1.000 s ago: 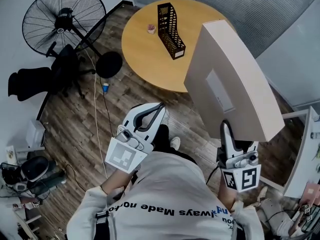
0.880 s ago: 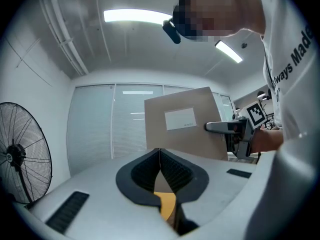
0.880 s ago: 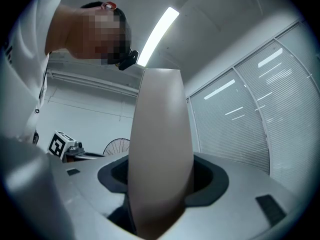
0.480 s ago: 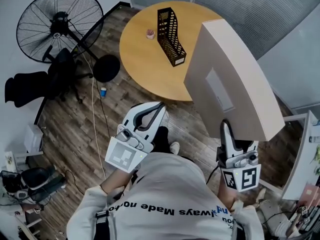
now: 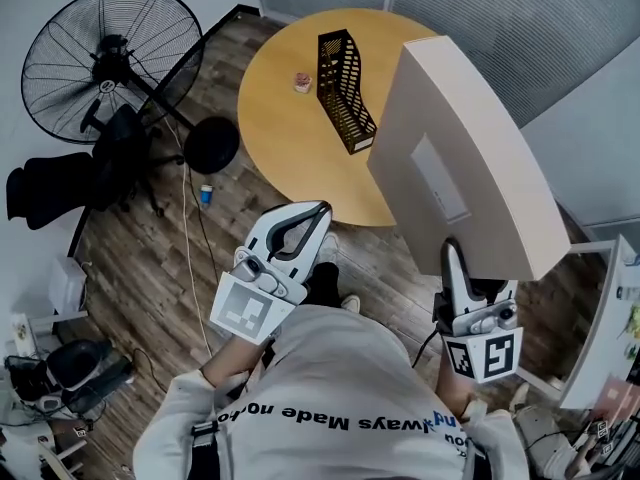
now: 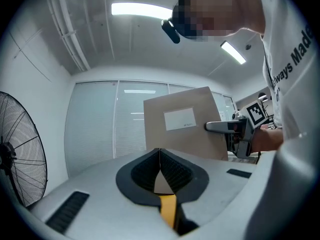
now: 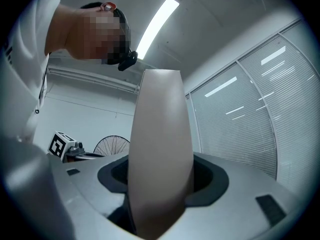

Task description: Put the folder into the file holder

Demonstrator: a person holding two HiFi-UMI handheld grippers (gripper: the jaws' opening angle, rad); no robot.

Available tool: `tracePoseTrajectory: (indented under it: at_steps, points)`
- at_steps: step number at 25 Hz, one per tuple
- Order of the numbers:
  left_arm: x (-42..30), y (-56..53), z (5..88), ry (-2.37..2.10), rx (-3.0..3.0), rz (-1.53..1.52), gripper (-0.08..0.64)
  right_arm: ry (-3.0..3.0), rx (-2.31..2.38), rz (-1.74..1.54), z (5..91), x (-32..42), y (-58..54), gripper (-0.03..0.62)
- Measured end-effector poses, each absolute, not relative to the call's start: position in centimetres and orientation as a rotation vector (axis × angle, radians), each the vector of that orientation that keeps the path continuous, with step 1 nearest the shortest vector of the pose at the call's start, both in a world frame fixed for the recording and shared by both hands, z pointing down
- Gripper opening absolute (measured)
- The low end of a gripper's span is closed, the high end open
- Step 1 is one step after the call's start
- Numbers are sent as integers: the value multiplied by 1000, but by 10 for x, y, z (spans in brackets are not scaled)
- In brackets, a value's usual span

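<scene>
File holder (image 5: 347, 93) seemingly nearer; right gripper (image 5: 451, 253) grips folder (image 5: 470, 158)

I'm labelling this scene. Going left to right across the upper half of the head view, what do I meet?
Black wire-caged pedestal fan → small pink object on the table → black mesh file holder → large beige cardboard folder.

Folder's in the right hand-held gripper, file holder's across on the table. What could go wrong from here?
The folder is pinched only at one edge by the right hand-held gripper, so it may pivot or slip. The file holder is narrow; a skewed entry could tip it.
</scene>
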State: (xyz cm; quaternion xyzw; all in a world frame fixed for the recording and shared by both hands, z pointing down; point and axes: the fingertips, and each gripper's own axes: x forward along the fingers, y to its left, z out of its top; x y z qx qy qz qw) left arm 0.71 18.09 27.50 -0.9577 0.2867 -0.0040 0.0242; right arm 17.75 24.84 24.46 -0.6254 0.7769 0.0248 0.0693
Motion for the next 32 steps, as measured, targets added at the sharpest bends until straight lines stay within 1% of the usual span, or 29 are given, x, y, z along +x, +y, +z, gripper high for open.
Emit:
tracePoseTrajectory:
  at_steps: [5, 9, 14, 32]
  points:
    - [10, 140, 274, 875, -2968, -22, 25, 2339, -1887, 69, 243, 178, 207, 293]
    - [0, 113, 289, 907, -3025, -13, 23, 2349, -1899, 60, 244, 173, 175, 293]
    - [-6, 75, 278, 880, -2989, -19, 25, 2358, -1903, 62, 244, 165, 138, 293]
    - [-34, -27, 282, 878, -2998, 16, 23, 2369, -1937, 89, 243, 139, 36, 293]
